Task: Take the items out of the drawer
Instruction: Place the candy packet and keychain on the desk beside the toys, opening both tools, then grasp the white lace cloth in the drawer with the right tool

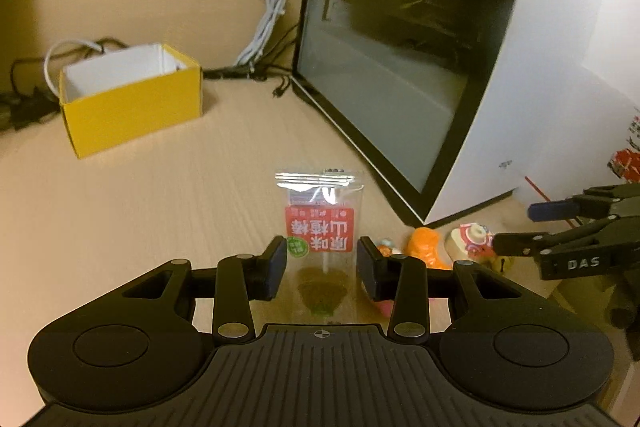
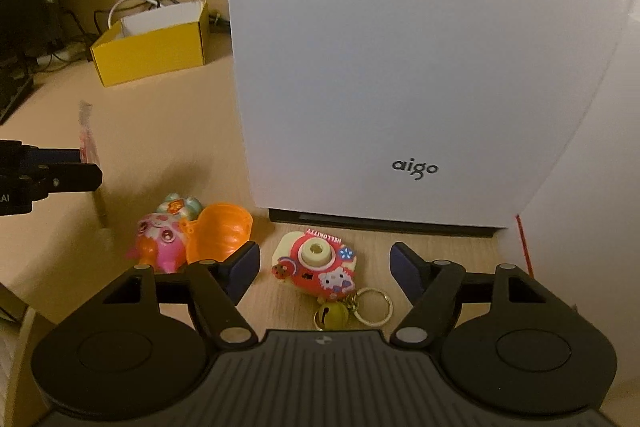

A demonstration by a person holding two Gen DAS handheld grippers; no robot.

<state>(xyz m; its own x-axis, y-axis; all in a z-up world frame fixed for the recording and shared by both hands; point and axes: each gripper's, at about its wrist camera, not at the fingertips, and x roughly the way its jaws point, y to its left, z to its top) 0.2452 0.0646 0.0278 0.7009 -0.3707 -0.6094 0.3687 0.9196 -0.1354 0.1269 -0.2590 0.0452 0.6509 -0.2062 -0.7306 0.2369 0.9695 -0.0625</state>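
Observation:
A clear snack packet with a red label (image 1: 320, 227) lies flat on the wooden desk (image 1: 160, 207). My left gripper (image 1: 322, 267) hovers over its near end, open, pads on either side without pressing it. A red-and-cream toy camera keychain (image 2: 320, 275) with a bell and ring lies on the desk in front of the white computer case (image 2: 400, 67). My right gripper (image 2: 324, 263) is open above it, fingers well apart from its sides. Each gripper shows at the edge of the other's view: right gripper (image 1: 520, 229), left gripper (image 2: 86, 167). No drawer is in view.
An orange shell toy (image 2: 220, 231) and a pink figure (image 2: 160, 243) lie left of the keychain. An open yellow box (image 1: 132, 115) stands at the back left. White and black cables (image 1: 268, 11) trail behind it. The case's dark glass side (image 1: 400, 67) walls off the right.

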